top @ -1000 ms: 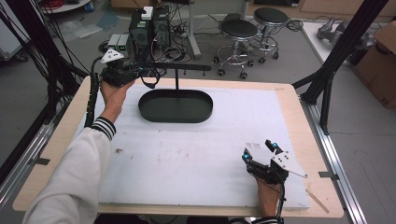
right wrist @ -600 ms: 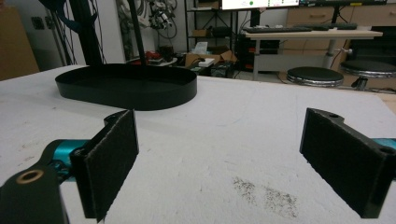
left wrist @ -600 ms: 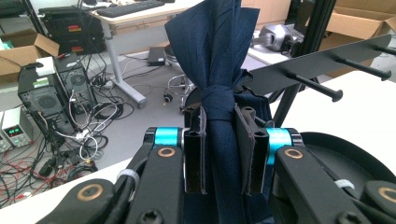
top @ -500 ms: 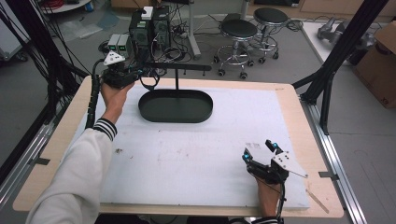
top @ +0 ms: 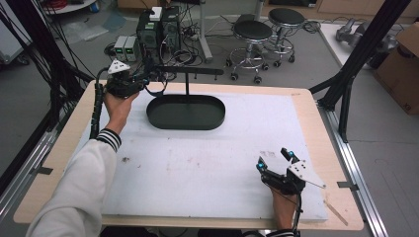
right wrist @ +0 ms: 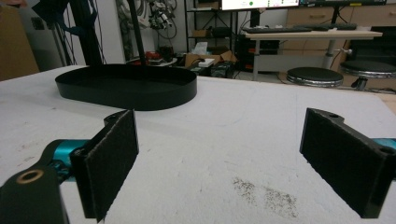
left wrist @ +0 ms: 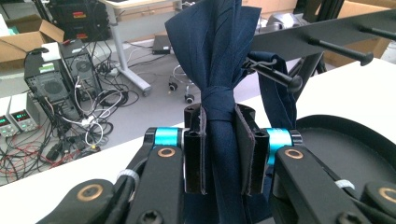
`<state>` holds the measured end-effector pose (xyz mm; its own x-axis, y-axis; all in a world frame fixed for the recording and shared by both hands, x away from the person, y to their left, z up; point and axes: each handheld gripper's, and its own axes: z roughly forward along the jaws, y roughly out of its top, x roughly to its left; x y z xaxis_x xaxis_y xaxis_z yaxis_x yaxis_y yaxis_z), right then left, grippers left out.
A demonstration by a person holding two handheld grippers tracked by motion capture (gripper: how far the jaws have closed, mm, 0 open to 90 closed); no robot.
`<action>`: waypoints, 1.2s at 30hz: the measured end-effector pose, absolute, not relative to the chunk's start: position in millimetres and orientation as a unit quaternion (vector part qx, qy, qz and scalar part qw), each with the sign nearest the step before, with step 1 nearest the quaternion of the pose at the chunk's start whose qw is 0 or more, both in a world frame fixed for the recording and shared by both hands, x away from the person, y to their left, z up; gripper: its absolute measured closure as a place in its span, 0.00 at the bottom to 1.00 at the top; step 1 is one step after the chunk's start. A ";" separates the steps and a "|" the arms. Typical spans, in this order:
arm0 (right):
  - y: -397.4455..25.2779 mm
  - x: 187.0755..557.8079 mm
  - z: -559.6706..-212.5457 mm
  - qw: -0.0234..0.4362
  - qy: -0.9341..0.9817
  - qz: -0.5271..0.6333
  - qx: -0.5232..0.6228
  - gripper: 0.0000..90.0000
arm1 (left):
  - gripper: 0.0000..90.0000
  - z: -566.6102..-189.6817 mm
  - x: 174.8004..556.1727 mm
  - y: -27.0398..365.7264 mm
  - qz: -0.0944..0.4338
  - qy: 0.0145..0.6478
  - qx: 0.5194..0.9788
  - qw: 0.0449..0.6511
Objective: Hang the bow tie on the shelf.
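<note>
One pleated navy bow tie (left wrist: 219, 60)

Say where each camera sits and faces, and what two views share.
High view: above the near table edge, facing forward and down; both forearms show, with left claw and right claw.
Left gripper view: on the left claw, along jaws shut on navy cloth.
Right gripper view: on the open right claw, facing across the table.
Shared: black tray.

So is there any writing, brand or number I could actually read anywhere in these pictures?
None is readable.
Two grey bench instruments: small lit displays, digits too blurred to read.
Monitor: bright screen, content too small to read.
Navy bow tie, black stand's tray, both grippers: no markings visible.
</note>
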<state>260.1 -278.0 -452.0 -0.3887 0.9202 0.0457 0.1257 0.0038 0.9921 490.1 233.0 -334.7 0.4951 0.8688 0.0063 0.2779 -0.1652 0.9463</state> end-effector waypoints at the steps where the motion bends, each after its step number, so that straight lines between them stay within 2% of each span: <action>1: -278.3 260.3 -451.9 0.355 0.614 0.563 0.424 0.12 | 0.83 -334.9 490.1 232.9 0.293 0.407 0.705 0.501; 16: -278.6 260.0 -452.1 0.353 0.613 0.565 0.425 0.12 | 0.81 -346.4 485.5 234.3 0.264 0.419 0.710 0.500; 26: -279.3 260.3 -452.1 0.354 0.612 0.567 0.424 0.12 | 0.44 -344.7 481.0 235.4 0.259 0.424 0.707 0.503; 32: -278.9 259.0 -452.2 0.350 0.612 0.569 0.423 0.12 | 0.17 -345.2 457.8 243.8 0.241 0.405 0.711 0.522; 36: -279.3 259.3 -452.2 0.350 0.611 0.570 0.424 0.12 | 0.13 -349.6 432.8 255.8 0.240 0.384 0.714 0.534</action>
<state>259.3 -279.3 -452.2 -0.3967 0.9163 0.0554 0.1191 -0.0084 0.9928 432.8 255.8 -349.6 0.5898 0.8047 -0.0682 0.2920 -0.1337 0.9470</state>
